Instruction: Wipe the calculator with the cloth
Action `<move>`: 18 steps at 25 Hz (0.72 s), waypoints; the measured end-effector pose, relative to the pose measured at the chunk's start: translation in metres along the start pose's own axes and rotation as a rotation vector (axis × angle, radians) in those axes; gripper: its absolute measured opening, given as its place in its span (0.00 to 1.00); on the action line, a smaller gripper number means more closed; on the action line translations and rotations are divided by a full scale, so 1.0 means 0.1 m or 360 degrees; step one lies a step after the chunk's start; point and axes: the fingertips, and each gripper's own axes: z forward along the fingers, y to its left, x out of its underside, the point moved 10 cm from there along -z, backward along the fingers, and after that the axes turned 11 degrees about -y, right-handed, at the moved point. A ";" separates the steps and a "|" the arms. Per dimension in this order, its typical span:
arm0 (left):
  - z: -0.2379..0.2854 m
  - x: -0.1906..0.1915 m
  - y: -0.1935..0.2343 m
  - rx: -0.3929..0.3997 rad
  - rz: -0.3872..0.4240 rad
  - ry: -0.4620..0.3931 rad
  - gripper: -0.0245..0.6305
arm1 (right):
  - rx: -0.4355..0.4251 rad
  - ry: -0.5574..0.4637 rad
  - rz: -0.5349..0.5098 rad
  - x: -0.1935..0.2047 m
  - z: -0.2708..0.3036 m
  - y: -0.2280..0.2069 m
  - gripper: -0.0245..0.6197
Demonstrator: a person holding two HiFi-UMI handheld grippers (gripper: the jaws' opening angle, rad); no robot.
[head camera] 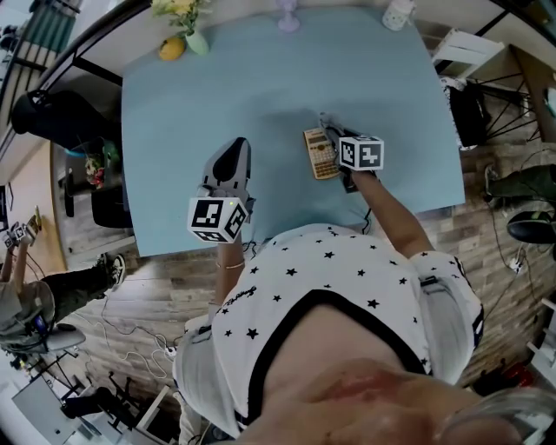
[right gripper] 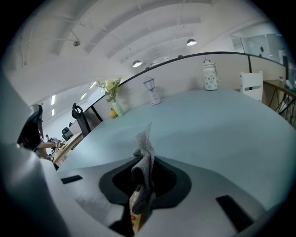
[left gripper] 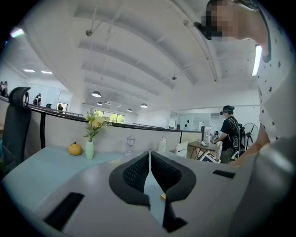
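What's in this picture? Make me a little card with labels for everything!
Table: light blue
Calculator: lying flat on the table
Cloth: grey, sticking up between jaws
Right gripper: shut on the cloth, beside the calculator
Left gripper: jaws together, holding nothing
Far edge: vase with flowers

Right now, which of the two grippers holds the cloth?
The right gripper, jaws shut on the grey cloth by the calculator; the left gripper is shut on nothing.
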 end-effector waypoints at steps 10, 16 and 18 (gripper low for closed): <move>0.01 0.00 -0.04 0.0012 0.0007 0.0006 0.09 | 0.0087 0.0039 0.0055 0.10 -0.07 -0.21 0.11; -0.01 -0.01 -0.03 0.0009 0.0007 0.0000 0.09 | 0.0095 0.0013 0.0037 0.06 -0.08 -0.19 0.11; -0.01 -0.01 -0.03 0.0010 0.0006 -0.0003 0.09 | 0.0088 -0.0013 0.0018 0.02 -0.10 -0.15 0.11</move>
